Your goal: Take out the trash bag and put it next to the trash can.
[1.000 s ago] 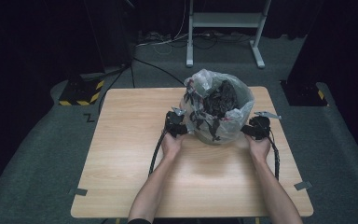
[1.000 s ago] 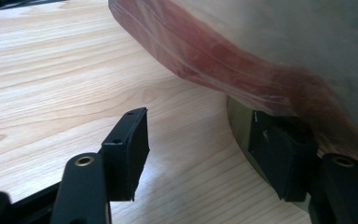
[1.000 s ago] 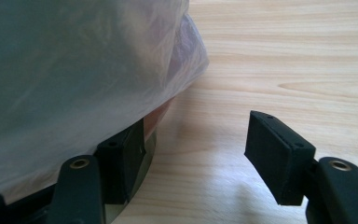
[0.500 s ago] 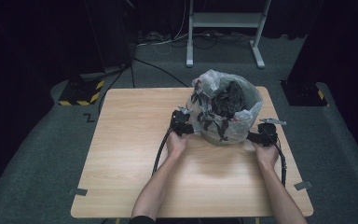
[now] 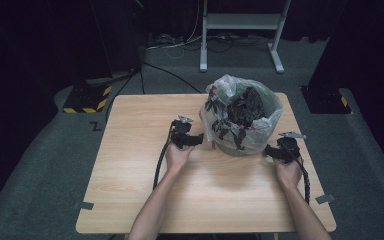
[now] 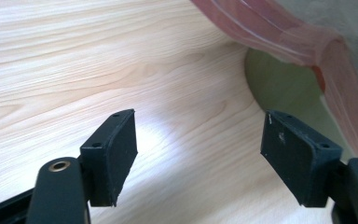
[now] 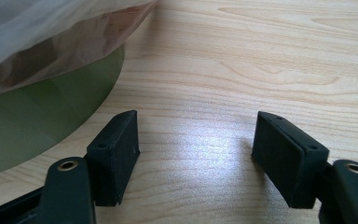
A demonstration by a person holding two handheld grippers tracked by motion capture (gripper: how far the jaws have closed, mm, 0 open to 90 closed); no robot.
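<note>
No writing, label, brand or number can be read on anything here.

A round green bin stands upright between my left tongs and my right tongs, apart from both. A clear plastic bag lines it, its crinkled rim folded out over the edge and hanging down the sides. Dark crumpled stuff fills the bag; I can't tell what it is. From my left tongs the hanging plastic looks pinkish.

Table pale wood, smooth – bag glossy clear plastic.
</note>
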